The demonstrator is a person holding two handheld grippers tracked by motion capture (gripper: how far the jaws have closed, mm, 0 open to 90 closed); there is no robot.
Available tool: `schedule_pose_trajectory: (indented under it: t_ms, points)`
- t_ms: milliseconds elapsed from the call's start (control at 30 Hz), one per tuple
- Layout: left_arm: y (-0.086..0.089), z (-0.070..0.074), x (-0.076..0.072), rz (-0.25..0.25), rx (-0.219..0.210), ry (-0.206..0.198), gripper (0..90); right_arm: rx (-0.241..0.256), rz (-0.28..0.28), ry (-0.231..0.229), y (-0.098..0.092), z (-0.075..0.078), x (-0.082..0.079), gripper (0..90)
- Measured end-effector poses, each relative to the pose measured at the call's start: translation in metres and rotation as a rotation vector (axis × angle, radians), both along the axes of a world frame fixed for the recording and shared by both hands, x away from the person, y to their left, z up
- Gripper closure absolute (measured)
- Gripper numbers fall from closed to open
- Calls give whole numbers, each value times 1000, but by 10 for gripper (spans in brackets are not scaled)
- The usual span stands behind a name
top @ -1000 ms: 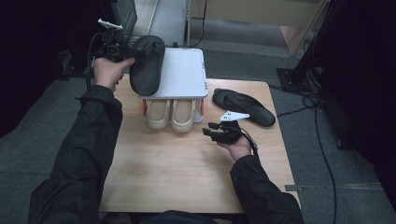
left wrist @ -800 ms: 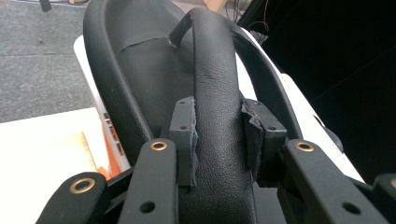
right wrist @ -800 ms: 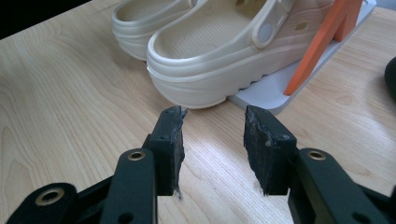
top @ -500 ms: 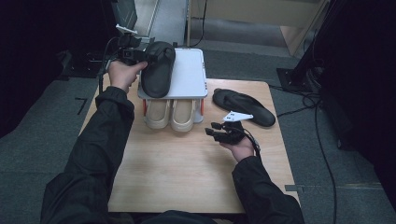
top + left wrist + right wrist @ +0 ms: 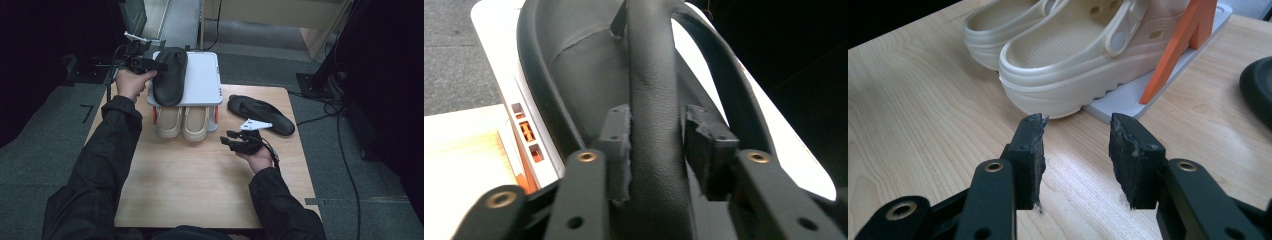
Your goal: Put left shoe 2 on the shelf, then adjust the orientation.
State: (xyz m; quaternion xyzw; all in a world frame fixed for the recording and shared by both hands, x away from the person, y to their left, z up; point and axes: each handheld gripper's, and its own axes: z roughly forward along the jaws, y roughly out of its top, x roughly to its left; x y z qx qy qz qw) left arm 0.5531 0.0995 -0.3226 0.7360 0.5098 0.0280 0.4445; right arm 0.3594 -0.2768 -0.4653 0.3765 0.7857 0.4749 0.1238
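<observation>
Light wooden counter (image 5: 200,185), grain running left to right, near half bare. White two-tier shoe rack (image 5: 202,82) stands at far edge, left of centre, orange side supports, base plate flat on wood. Pair of cream clogs (image 5: 182,121) on rack's lower tier, toes toward person. Black slipper (image 5: 170,75) over left part of rack's top shelf. Second black slipper (image 5: 261,114) lies flat on counter, right of rack, angled.

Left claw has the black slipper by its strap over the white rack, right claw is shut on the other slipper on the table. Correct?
Not quite. The right claw is open and holds nothing, resting on the table apart from the other slipper; the right gripper view shows it. The left claw does grip the black slipper by its strap over the white rack.
</observation>
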Motion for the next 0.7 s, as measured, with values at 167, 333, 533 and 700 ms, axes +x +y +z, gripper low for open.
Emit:
schedule_pose_trajectory:
  t_ms: [167, 333, 533, 700]
  points:
    - [12, 13, -13, -10, 16, -41, 525, 4, -14, 2, -6, 2, 1, 580]
    - [26, 19, -25, -1, 35, -68, 519, 11, -31, -2, -13, 4, 4, 583]
    - [42, 17, -38, 16, 31, -77, 519, 16, -58, -2, -24, 6, 8, 587]
    - [50, 10, -50, 25, 24, -82, 519, 10, -74, 1, -33, 8, 14, 597]
